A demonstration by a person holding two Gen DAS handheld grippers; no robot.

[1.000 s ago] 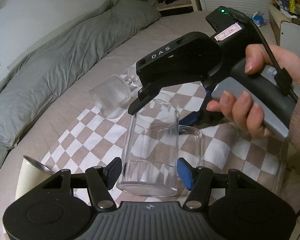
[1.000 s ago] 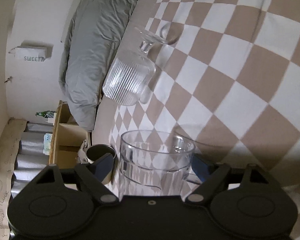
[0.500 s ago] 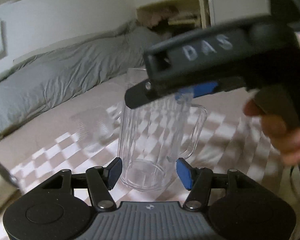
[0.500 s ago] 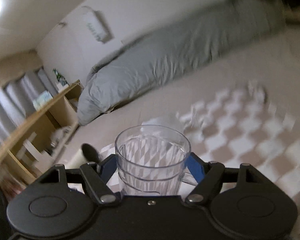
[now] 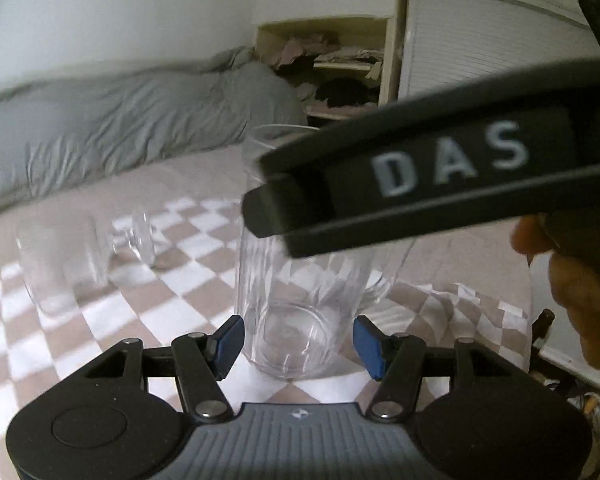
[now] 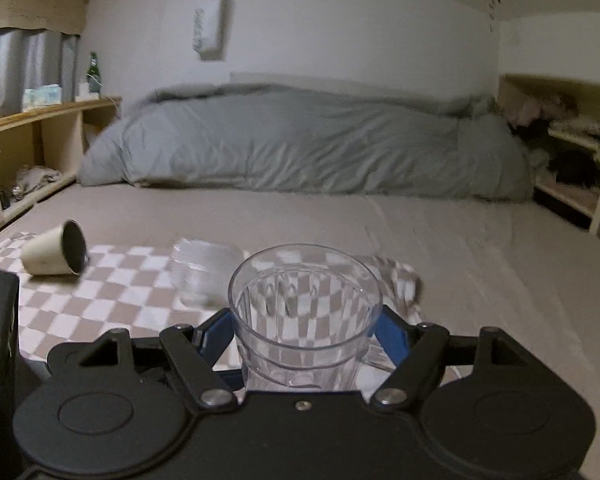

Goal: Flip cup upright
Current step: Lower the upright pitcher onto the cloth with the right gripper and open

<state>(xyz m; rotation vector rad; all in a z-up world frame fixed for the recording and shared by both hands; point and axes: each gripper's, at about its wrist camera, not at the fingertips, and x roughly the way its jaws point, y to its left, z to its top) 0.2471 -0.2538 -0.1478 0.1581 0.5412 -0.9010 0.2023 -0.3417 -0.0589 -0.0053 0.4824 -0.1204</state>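
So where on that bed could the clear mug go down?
Bare room: the plain sheet between the checkered cloth and grey duvet. Crowded: the cloth, where the tipped cream cup and ribbed glass lie beside the clear mug.

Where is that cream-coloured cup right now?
In the right wrist view, the cream cup lies on its side at the far left of the checkered cloth, left of the clear cup.

A bed carries a checkered cloth; a cream cup lies sideways at the cloth's left edge.
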